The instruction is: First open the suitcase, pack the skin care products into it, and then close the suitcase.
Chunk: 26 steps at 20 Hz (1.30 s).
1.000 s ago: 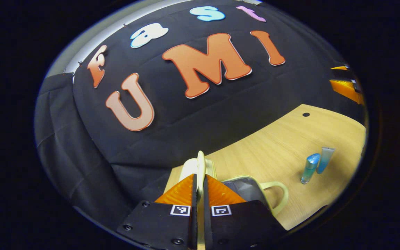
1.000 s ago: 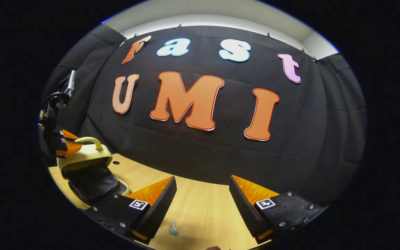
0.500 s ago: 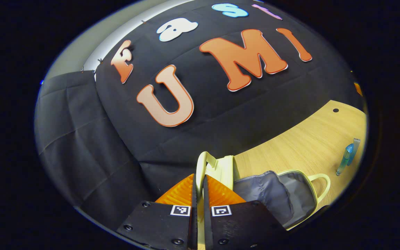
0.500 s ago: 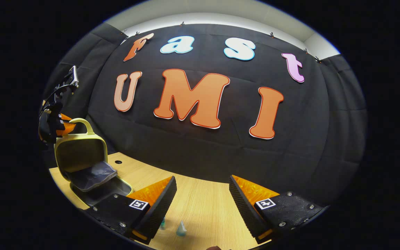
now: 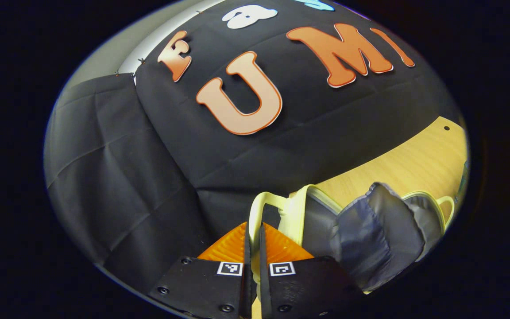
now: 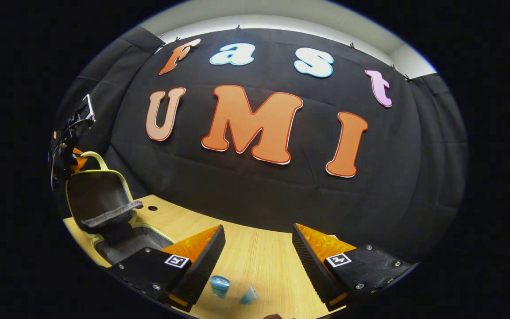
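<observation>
My left gripper (image 5: 253, 232) is shut on the pale yellow handle (image 5: 255, 206) of the suitcase lid (image 5: 321, 217). In the right gripper view the lid (image 6: 98, 195) stands nearly upright over the open base (image 6: 137, 241), its grey lining flap (image 6: 111, 212) hanging inward, and the left gripper (image 6: 76, 159) sits at its top handle. My right gripper (image 6: 257, 250) is open above the table. Just below its fingers stand a blue bottle (image 6: 220, 285) and a pale blue tube (image 6: 249, 296), apart from the pads.
The wooden table (image 6: 184, 217) runs back to the black cloth wall and has a small round hole (image 6: 152, 208) behind the suitcase. In the left gripper view the base's own handle (image 5: 446, 206) lies on the table (image 5: 414, 159) beyond the grey lining (image 5: 383, 230).
The left gripper has swung the lid up from half raised to nearly upright, still holding its handle. The right gripper has shifted a little, and the bottle and tube now show more fully.
</observation>
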Tool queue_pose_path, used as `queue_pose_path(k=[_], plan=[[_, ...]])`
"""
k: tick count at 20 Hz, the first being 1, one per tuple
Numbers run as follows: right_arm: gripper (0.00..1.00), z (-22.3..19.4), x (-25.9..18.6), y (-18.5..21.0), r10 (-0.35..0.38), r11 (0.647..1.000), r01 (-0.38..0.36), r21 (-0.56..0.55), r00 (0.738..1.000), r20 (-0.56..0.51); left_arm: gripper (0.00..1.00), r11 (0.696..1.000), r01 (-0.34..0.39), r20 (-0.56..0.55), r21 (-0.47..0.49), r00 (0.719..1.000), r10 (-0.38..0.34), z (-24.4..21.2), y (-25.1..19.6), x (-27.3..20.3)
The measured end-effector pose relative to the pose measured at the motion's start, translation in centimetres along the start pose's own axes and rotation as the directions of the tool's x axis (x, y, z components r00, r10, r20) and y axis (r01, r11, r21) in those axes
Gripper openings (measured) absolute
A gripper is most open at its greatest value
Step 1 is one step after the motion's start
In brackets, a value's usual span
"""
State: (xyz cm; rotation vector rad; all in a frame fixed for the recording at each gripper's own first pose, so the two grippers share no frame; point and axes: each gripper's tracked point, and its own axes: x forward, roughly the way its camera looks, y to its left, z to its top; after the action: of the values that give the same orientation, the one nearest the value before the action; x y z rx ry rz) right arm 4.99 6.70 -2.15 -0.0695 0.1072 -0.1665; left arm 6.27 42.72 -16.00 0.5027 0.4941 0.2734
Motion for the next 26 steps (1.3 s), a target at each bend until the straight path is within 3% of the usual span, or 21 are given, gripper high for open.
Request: queue_pose_path(k=[11, 23, 26], plan=[[0.96, -0.6, -0.9, 2.8, -0.033, 0.999, 0.032, -0.02, 0.998, -0.055, 0.08, 0.997, -0.014, -0.182, -0.08, 0.983, -0.001, -11.7, 2.7, 7.0], [0.97, -2.1, -1.9, 3.4, -0.04, 0.999, 0.043, 0.025, 0.991, -0.131, 0.08, 0.963, 0.0, -0.342, -0.269, 0.935, -0.096, -22.6, 0.8, 9.6], [0.96, -2.1, -1.8, 2.8, -0.05, 0.998, 0.056, 0.042, 0.99, -0.134, 0.21, 0.962, -0.054, -0.349, -0.266, 0.936, -0.044, -23.0, 1.1, 9.1]])
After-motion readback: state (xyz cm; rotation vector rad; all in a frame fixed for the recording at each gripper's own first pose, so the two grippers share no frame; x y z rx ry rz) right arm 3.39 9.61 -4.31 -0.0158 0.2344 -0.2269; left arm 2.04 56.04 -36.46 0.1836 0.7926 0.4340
